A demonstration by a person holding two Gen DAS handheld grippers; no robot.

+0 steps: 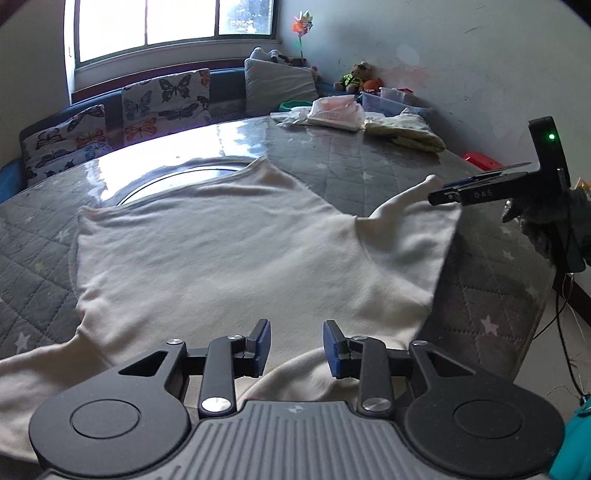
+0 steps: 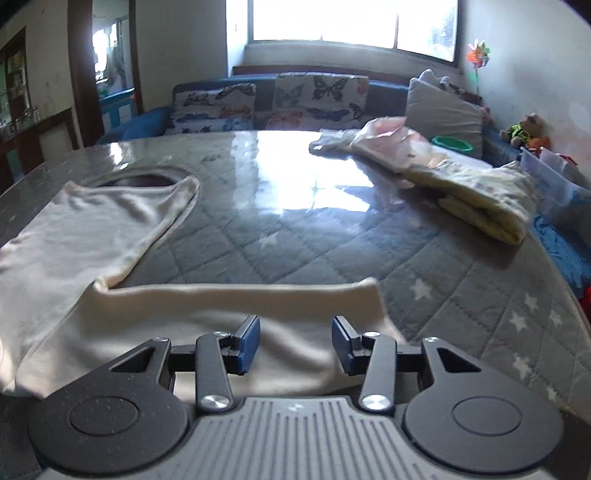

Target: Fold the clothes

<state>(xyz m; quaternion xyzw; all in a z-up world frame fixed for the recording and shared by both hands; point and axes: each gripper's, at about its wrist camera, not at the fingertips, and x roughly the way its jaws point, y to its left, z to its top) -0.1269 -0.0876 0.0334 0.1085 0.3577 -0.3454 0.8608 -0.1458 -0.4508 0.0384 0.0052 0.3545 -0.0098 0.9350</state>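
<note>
Right up against the lens in the left wrist view, the left gripper (image 1: 296, 345) hovers low over the near part of a cream shirt (image 1: 229, 251), jaws spread wide with nothing between the blue pads (image 1: 264, 345). That shirt is spread flat across a round table (image 1: 369, 162) with a grey quilted star cover under a glossy clear sheet, and takes up most of the middle of the view. One sleeve (image 1: 33, 373) trails off toward 8 o'clock; the other sleeve (image 1: 402, 201) is rumpled and pokes up at about 2 o'clock.

Over there the right gripper (image 1: 437, 197) shows side-on just beside that raised bit of sleeve, but from this angle I can't tell whether it touches the cloth. Its own camera settles the jaws though: the right gripper (image 2: 295, 341) is wide open over the sleeve (image 2: 236, 314), holding nothing, with the shirt body (image 2: 92, 229) running off toward 10 o'clock.

At the far edge of the table, around 1 o'clock, sits a folded yellowish garment (image 2: 480, 199) next to a pinkish crumpled one (image 2: 384, 142). Butterfly cushions (image 2: 314, 99) line the sofa (image 2: 147, 120) behind, under the window (image 2: 351, 18).
</note>
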